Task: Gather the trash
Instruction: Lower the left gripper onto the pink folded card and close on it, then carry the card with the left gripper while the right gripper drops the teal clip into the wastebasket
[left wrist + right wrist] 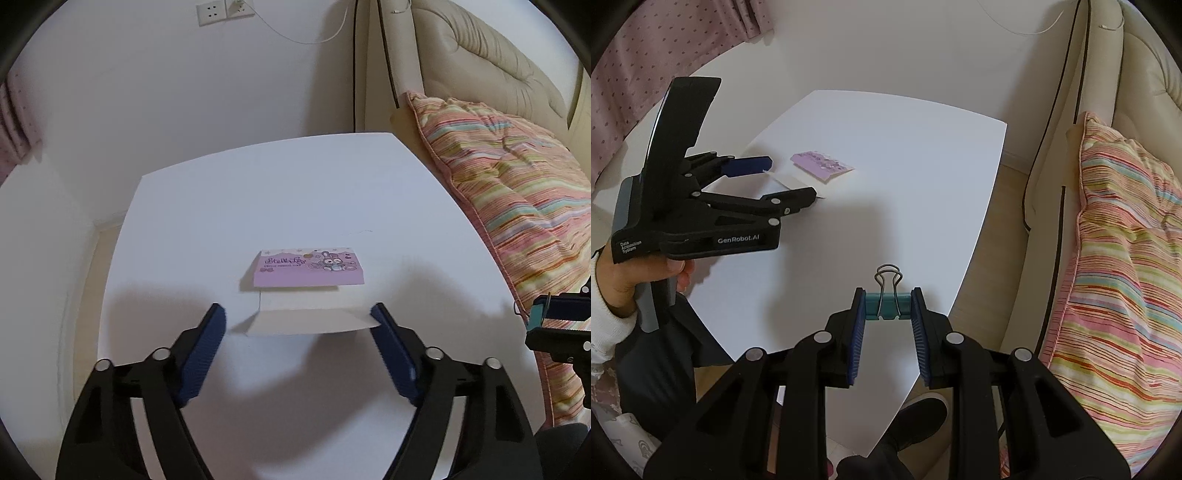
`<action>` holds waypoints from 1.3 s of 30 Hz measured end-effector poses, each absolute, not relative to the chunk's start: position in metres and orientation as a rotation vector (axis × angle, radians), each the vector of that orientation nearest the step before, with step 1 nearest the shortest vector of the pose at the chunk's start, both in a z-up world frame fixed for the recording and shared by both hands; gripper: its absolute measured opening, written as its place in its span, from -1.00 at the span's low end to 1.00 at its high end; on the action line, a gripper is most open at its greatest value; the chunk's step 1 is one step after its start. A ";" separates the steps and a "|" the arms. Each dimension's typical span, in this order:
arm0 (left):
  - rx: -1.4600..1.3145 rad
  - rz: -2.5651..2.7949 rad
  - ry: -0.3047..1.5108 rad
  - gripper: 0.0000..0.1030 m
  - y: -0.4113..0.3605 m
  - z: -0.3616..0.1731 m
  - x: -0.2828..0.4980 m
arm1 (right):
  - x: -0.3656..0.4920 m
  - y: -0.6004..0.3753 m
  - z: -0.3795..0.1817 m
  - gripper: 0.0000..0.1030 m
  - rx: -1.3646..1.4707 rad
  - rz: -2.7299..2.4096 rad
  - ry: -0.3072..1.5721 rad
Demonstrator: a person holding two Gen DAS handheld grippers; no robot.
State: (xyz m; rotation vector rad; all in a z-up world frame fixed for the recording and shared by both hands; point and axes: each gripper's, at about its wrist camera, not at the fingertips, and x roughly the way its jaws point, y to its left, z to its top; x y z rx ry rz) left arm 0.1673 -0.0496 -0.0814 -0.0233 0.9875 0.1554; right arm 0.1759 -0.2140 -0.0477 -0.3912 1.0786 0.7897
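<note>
1. Nearest in the right wrist view, the right gripper (888,306) pinches a teal binder clip (887,305) between its blue pads, the clip's wire handles pointing away from the camera. It hangs over the near right edge of the white table (905,155).
2. Below that edge, a dark shoe (919,417) shows on the floor.
3. At the left of the same view, a hand (635,275) with a white sleeve (605,325) grips the handle of the left gripper (299,314), which reaches over the table's left part.
4. The left gripper's jaws stand spread, one on each side of a folded piece of white card packaging (310,321). No earlier picture is at hand to show any movement. The right fingertip (380,314) sits at the card's right edge; whether it touches cannot be told. The left fingertip stands clear of the card.
5. The white card lies on the table, its near flap raised a little, and a pink printed flap (308,267) with a cartoon rabbit stands at its far side.
6. In the left wrist view the right gripper and the clip show at the right edge.
7. Right of the table lies a striped cushion (517,206) against a cream sofa (491,48).
8. Farther off, a wall socket (212,13) with a thin white cable (306,38) is on the white wall, and a pink dotted curtain (657,55) hangs at far left.
</note>
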 end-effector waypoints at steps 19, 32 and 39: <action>0.031 0.004 0.989 0.22 -0.036 -0.055 0.124 | 0.154 -0.199 -0.033 -0.53 -0.388 0.833 1.032; 0.054 -0.122 0.940 0.22 -0.030 -0.009 0.052 | 0.100 -0.200 0.003 -0.53 -0.396 0.873 0.940; 0.069 -0.143 0.898 0.22 -0.033 0.008 0.008 | 0.055 -0.207 0.024 -0.53 -0.412 0.902 0.882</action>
